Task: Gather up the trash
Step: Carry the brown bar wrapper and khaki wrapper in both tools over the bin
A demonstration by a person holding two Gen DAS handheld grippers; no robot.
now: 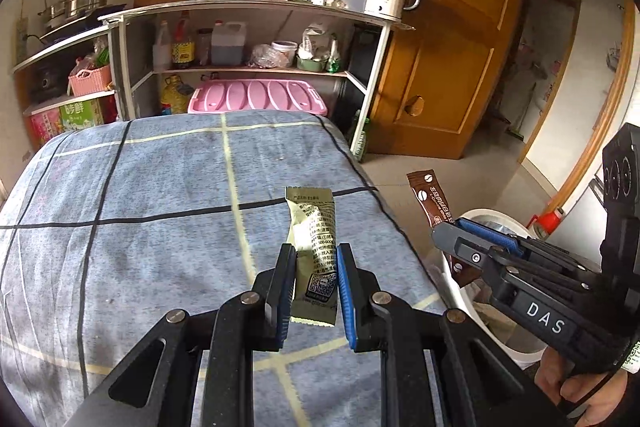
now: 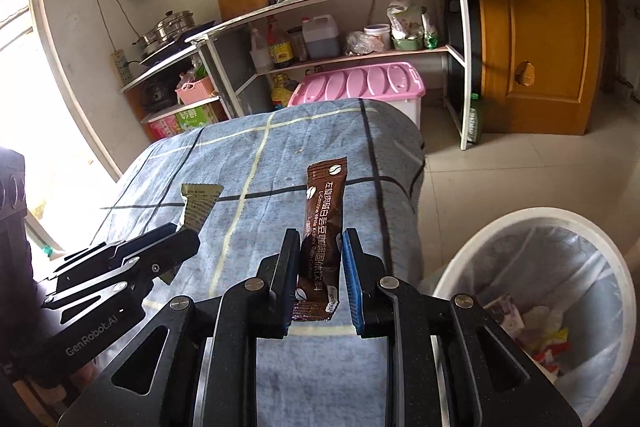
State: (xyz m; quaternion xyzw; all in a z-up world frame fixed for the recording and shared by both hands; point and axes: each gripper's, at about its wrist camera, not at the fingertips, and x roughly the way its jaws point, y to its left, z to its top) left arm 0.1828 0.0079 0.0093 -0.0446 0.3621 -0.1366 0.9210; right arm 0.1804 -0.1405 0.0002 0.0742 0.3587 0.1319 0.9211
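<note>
Both wrappers are already off the blue checked blanket (image 1: 140, 227) and neither is dropped yet — the left gripper (image 1: 316, 267) has its jaws clamped on a crinkled pale-green sachet (image 1: 314, 227), the right gripper (image 2: 320, 267) on a slim, glossy brown coffee stick (image 2: 324, 223). What is left, as I judge it, is carrying them over the round white bin (image 2: 500, 227) beside the bed — its clear liner already holds scraps — and letting go.

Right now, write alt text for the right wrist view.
The right gripper pinches a brown coffee sachet upright above a blue plaid blanket. A white lined trash bin sits at lower right; the left gripper holds a green packet at left.
</note>
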